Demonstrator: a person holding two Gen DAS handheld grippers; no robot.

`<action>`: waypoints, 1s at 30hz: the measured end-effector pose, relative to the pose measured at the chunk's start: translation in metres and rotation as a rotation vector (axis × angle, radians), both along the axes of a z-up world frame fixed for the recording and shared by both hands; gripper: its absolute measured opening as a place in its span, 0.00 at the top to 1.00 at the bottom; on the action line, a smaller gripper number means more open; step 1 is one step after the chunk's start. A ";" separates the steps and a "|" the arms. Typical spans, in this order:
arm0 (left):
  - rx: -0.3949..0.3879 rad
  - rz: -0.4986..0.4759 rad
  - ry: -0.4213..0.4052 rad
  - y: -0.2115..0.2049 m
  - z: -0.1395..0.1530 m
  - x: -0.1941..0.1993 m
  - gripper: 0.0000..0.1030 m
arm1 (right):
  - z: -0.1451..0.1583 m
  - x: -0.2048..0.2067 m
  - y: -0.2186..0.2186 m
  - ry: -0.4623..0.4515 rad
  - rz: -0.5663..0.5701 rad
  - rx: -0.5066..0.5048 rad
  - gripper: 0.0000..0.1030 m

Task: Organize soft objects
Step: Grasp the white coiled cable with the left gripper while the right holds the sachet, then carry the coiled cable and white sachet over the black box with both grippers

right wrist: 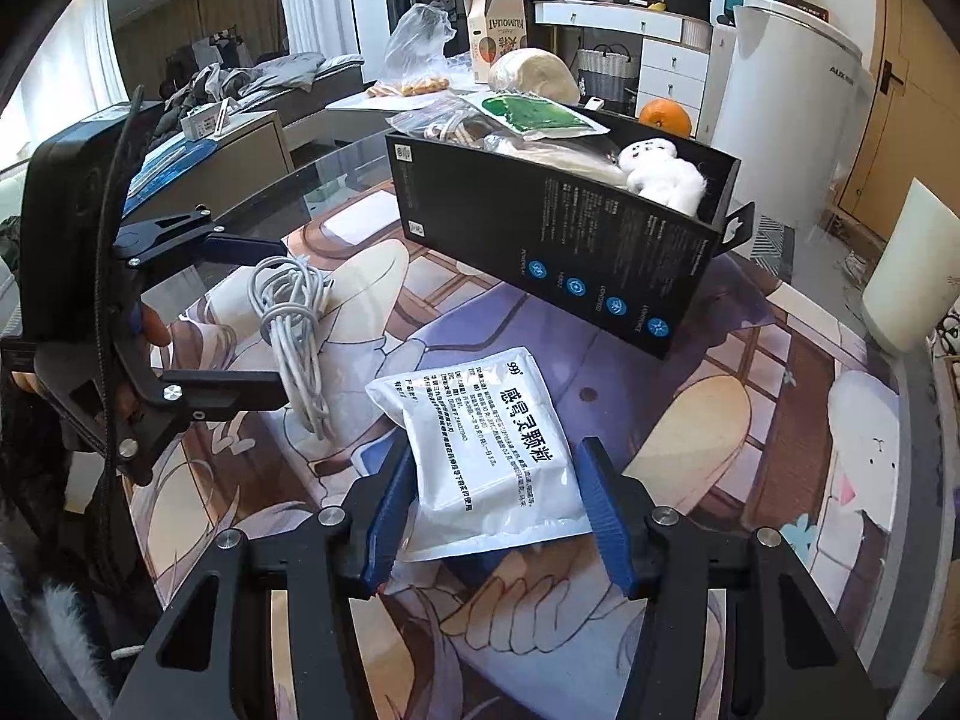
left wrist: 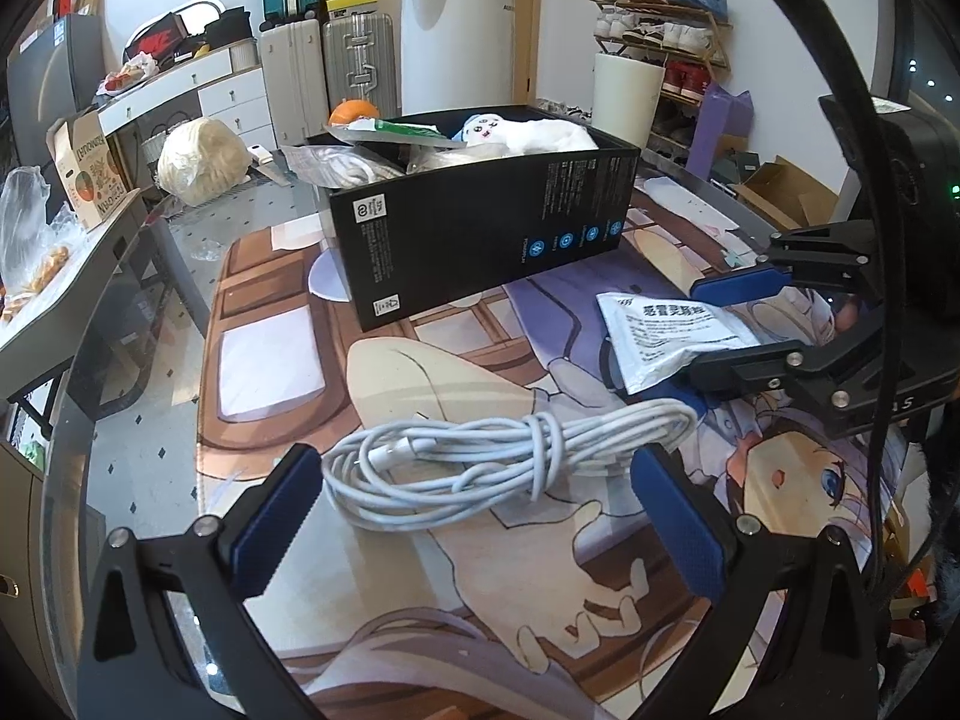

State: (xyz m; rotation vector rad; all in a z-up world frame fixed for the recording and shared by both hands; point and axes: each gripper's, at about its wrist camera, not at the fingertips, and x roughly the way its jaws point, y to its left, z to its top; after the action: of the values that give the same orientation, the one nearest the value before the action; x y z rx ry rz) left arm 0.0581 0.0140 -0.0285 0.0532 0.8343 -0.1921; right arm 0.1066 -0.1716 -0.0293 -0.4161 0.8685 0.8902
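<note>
A white sachet [right wrist: 480, 420] printed with black text sits between the blue pads of my right gripper [right wrist: 498, 462], which is shut on its two side edges; its near end looks raised a little off the mat. In the left wrist view the right gripper [left wrist: 699, 329] and the sachet [left wrist: 660, 324] show at the right. My left gripper [left wrist: 477, 468] stands open around a coiled white cable [left wrist: 480, 462] that lies on the mat, pads apart from it. Behind stands an open black box [right wrist: 570, 252] holding a white plush toy [right wrist: 660, 174] and a green packet [right wrist: 540, 114].
A cartoon-print mat [left wrist: 420, 570] covers the glass table [left wrist: 156, 468]. An orange [right wrist: 665, 118] and a cream bundle [right wrist: 531, 75] lie beyond the box. A white cylinder [right wrist: 912, 276] stands at the right edge. A side table with bags [left wrist: 36, 264] is to the left.
</note>
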 end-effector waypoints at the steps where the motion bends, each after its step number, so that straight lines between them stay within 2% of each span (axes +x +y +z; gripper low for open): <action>1: -0.002 0.005 -0.002 0.001 0.000 0.000 0.00 | 0.001 0.000 -0.001 -0.001 -0.001 0.002 0.47; 3: -0.027 0.007 -0.005 0.005 0.001 0.000 0.02 | 0.002 0.000 -0.001 -0.002 -0.002 0.005 0.47; 4: -0.041 0.007 -0.008 0.007 0.001 0.000 0.06 | 0.002 0.001 -0.002 -0.002 -0.003 0.007 0.47; 5: -0.045 0.009 -0.007 0.008 0.001 0.000 0.14 | 0.002 0.001 -0.003 -0.003 -0.005 0.009 0.47; 8: -0.030 0.024 0.011 0.009 -0.002 0.003 0.29 | 0.003 0.001 -0.004 -0.002 -0.009 0.010 0.47; 9: -0.036 0.025 0.012 0.010 -0.003 0.003 0.31 | 0.002 0.001 -0.004 -0.002 -0.010 0.010 0.47; 18: -0.061 0.026 -0.017 0.012 0.001 -0.001 0.32 | 0.003 0.002 -0.004 -0.012 -0.015 0.018 0.47; 30: -0.080 0.047 -0.108 0.016 0.018 -0.012 0.32 | 0.019 -0.002 -0.010 -0.053 -0.025 0.059 0.47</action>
State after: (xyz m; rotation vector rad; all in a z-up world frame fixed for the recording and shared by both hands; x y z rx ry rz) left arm 0.0464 0.0299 -0.0108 -0.0312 0.7186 -0.1766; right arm 0.1042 -0.1819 -0.0099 -0.3749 0.7951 0.8757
